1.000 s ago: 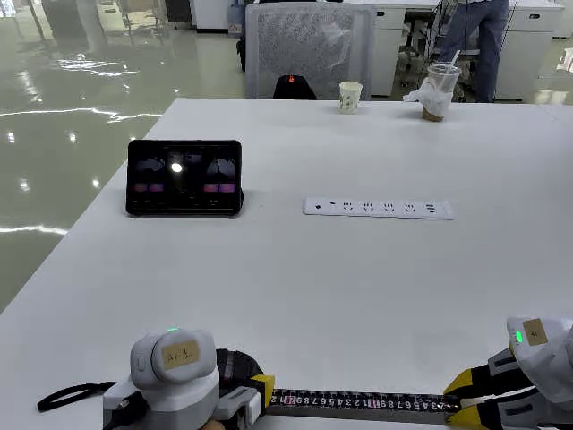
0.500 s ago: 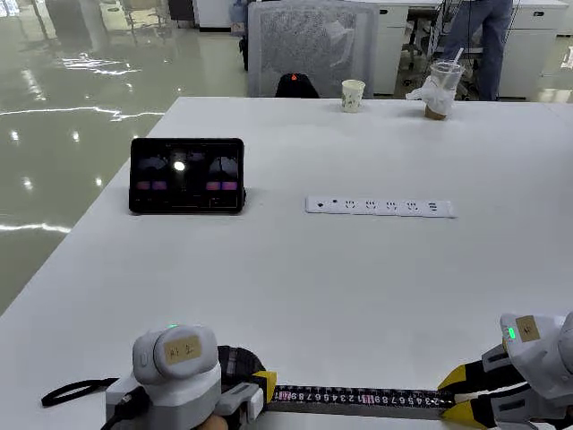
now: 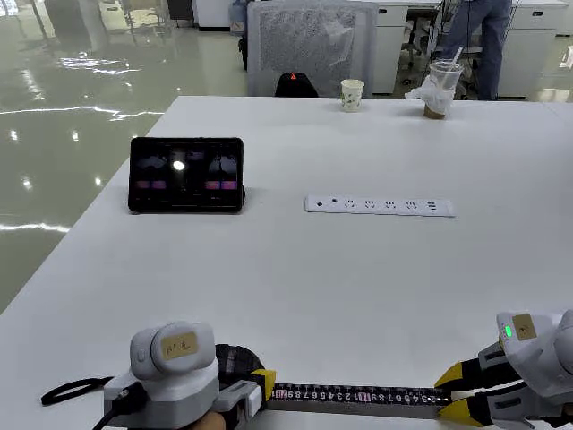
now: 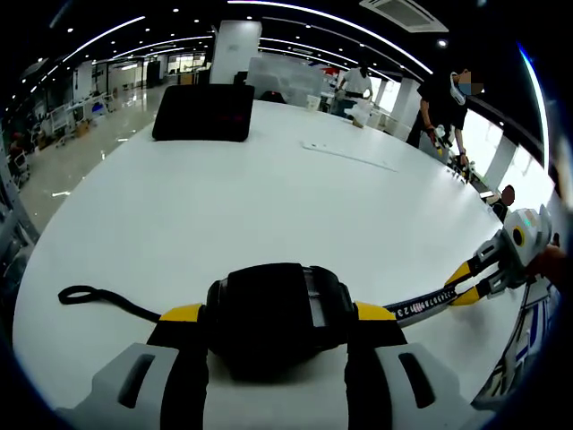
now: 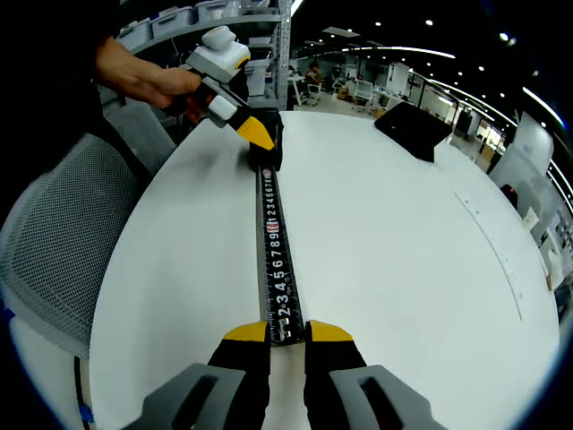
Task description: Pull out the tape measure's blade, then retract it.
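The black tape measure case (image 4: 269, 291) sits on the white table (image 3: 295, 296), and my left gripper (image 4: 279, 315) is shut on it from both sides. Its black wrist strap (image 4: 98, 300) trails off to the left. In the head view the left gripper (image 3: 251, 390) is at the bottom left. The dark numbered blade (image 3: 358, 396) lies flat along the table's near edge, running right from the case. My right gripper (image 3: 448, 394) is shut on the blade's end. In the right gripper view the yellow-tipped jaws (image 5: 286, 333) pinch the blade (image 5: 273, 242), which leads up to the case (image 5: 267, 148).
A black tablet (image 3: 185, 175) stands at the left of the table and a white power strip (image 3: 379, 206) lies mid-table. A paper cup (image 3: 352, 94) and a plastic cup with tissue (image 3: 439, 90) stand at the far edge. Beyond it are a grey mesh chair (image 3: 309, 49) and a standing person (image 3: 474, 36).
My right gripper has come a little to the left with the blade's end, so slightly less blade shows. The left gripper and the case have stayed in place.
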`<state>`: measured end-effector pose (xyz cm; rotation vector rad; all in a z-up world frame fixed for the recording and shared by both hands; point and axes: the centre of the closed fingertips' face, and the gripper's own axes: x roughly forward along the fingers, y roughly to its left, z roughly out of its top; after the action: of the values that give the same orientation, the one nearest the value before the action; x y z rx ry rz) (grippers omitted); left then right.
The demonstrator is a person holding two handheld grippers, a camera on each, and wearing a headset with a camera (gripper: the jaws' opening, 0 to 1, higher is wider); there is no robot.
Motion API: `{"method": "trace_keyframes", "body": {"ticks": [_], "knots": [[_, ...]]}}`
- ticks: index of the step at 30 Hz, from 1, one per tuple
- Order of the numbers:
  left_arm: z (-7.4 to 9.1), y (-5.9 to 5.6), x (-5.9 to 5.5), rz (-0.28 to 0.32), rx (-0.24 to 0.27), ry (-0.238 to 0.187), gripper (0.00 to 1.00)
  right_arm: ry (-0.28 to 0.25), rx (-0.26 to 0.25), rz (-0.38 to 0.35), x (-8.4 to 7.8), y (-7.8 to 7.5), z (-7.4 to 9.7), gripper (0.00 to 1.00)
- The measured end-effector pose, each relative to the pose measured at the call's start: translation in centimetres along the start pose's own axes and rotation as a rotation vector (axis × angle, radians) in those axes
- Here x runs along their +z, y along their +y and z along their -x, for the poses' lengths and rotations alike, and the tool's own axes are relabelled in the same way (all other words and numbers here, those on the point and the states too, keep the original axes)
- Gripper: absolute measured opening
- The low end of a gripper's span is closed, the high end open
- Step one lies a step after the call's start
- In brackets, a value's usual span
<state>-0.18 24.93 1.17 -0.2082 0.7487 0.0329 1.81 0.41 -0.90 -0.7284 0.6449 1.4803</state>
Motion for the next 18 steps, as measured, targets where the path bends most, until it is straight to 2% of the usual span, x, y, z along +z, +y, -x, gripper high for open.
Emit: {"method": "trace_keyframes", "body": {"ticks": [18], "knots": [[-0.18, 0.12, -0.01, 0.008, -0.020, 0.009, 0.57, -0.015, 0.010, 0.006, 1.05, 0.32, -0.88, 0.11]]}}
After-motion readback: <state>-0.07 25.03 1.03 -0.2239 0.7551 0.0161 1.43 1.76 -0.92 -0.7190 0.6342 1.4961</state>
